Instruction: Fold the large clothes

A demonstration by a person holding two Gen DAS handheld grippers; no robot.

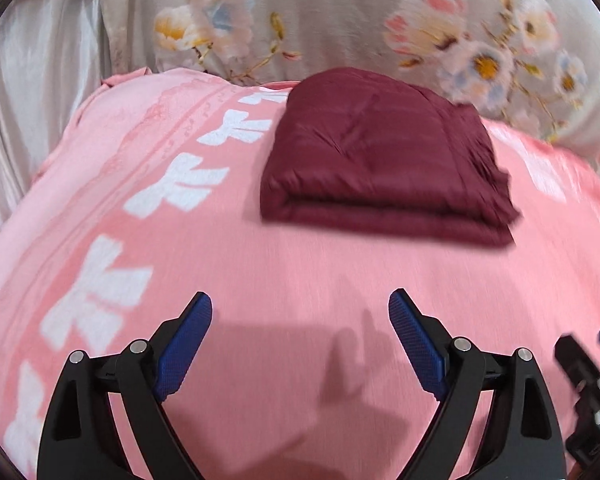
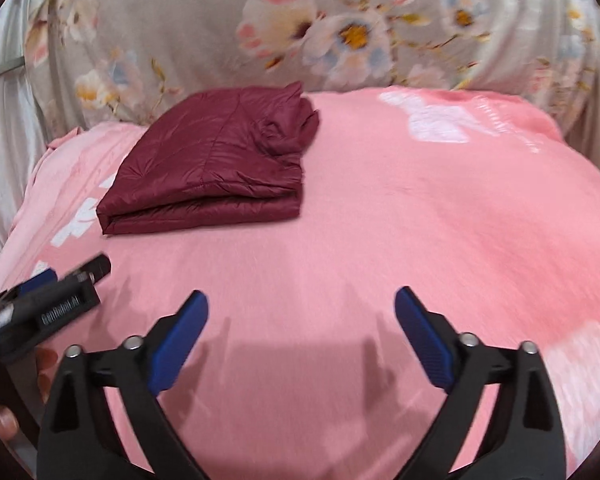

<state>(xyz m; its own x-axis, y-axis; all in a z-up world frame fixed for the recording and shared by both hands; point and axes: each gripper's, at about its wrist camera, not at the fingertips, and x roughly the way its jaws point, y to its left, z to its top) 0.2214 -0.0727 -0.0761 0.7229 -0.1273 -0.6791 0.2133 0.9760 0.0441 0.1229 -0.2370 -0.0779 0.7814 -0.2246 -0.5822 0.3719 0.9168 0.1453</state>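
A dark maroon quilted garment (image 1: pixel 384 160) lies folded into a compact rectangle on the pink bedspread (image 1: pixel 300 272), its folded edge facing me. My left gripper (image 1: pixel 300 308) hangs open over bare pink cloth, well short of the garment, with nothing between its blue pads. In the right wrist view the same folded garment (image 2: pixel 212 168) sits at upper left. My right gripper (image 2: pixel 302 304) is likewise open and empty above the bedspread (image 2: pixel 380 240), to the right of and nearer than the garment. Each gripper shows at the edge of the other's view.
A grey floral pillow or quilt (image 1: pixel 340 16) runs along the far side of the bed. A pale satin curtain (image 1: pixel 28 80) hangs at the left. White bow prints (image 1: pixel 100 280) mark the bedspread. A hand (image 2: pixel 4 420) holds the left gripper's body (image 2: pixel 52 308).
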